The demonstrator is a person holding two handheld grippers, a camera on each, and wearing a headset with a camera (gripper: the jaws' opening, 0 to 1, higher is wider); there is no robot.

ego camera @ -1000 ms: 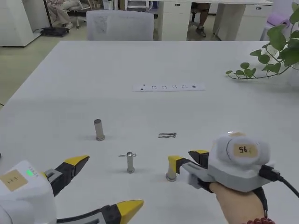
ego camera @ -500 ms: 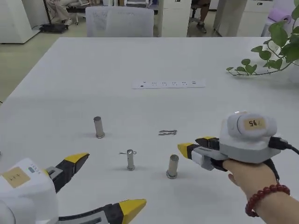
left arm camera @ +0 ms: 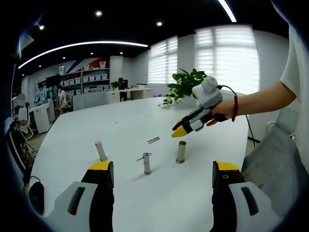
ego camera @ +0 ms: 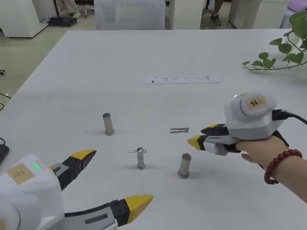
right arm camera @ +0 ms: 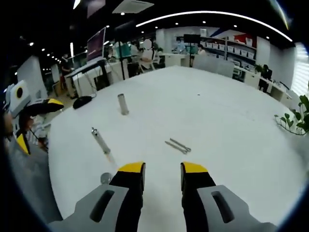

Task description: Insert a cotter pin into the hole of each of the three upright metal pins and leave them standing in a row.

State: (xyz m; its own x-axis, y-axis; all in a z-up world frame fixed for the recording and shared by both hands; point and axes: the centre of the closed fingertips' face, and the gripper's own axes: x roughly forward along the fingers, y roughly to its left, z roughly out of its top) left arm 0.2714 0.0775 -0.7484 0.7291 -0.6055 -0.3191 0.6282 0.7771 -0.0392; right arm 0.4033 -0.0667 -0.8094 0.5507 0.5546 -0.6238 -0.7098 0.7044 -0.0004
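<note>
The right gripper, jaws narrowly parted and empty, points at the loose cotter pins lying on the desk just ahead of its tips, apparently lined up to pick one. The left gripper hangs wide open and empty. Beyond it the middle pin already carries a cotter pin, while the outer pins stand bare.

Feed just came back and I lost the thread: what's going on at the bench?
A person holds tongs in each hand at a white table. Three metal pins stand upright: the middle pin has a cotter pin through its top, while the left pin and right pin look bare. The loose cotter pins lie flat beyond the right pin. The right tongs hover beside them, open and empty; the left tongs are wide open and empty.
</note>
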